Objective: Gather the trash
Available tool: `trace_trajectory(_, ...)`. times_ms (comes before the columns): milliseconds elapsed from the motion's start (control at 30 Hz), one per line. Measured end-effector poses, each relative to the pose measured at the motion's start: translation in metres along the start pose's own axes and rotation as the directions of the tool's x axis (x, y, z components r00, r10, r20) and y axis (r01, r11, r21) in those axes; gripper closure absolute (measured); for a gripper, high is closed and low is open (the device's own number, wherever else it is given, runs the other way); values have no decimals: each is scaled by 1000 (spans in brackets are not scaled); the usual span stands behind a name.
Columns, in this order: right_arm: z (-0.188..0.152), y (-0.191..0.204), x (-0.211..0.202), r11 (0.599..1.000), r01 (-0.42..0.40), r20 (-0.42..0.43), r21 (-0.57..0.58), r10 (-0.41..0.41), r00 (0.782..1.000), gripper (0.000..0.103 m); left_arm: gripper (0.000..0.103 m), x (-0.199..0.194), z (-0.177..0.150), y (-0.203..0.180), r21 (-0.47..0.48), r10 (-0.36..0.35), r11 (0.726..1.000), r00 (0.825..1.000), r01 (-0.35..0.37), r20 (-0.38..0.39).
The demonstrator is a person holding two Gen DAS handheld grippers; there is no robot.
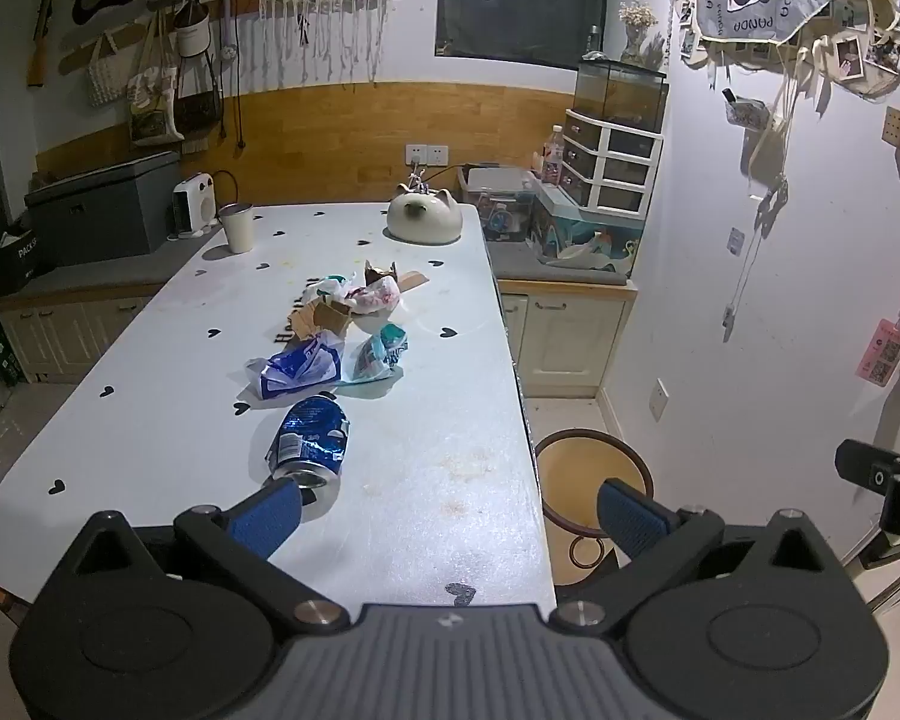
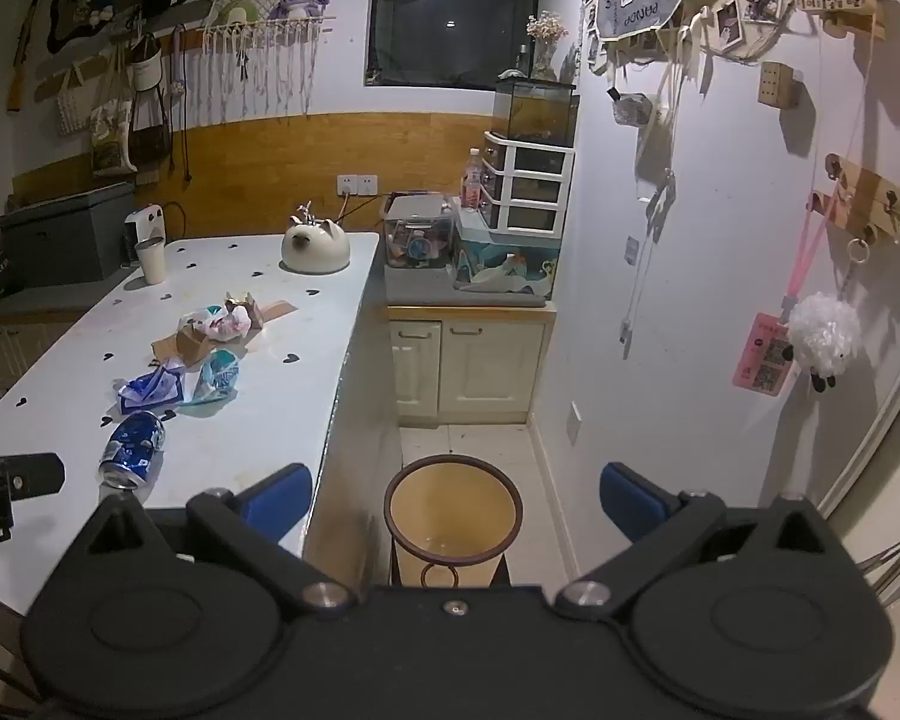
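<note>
Left gripper (image 1: 450,516), right gripper (image 2: 456,501): jaws apparently wide.

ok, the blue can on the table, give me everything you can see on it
The blue can is a crushed drink can, apparently thin metal, with a blue printed wrap, white lettering and a pale label panel. It lies on its side on the white table, dented along the body, silver top end facing the camera. It is the nearest piece of the trash line, apart from the blue wrapper behind it. The left claw stands open just before it, one pad overlapping its rim in view; contact unclear.

The left gripper's fingers (image 1: 267,516) hide part of the crushed can's (image 1: 312,441) mouth
</note>
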State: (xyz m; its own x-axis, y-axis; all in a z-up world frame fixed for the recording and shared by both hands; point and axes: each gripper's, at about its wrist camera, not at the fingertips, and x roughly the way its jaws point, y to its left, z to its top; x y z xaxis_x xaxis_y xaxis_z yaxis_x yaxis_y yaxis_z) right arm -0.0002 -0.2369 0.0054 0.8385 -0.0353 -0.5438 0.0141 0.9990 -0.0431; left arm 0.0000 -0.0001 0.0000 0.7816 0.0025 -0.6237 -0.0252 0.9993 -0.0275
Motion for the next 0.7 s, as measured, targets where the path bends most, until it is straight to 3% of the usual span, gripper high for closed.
trace_trajectory(700, 1, 0, 2, 1000, -1, -3, -1, 1, 1000, 0, 0, 0, 0, 0, -1, -1, 1000, 1000, 1, -1)
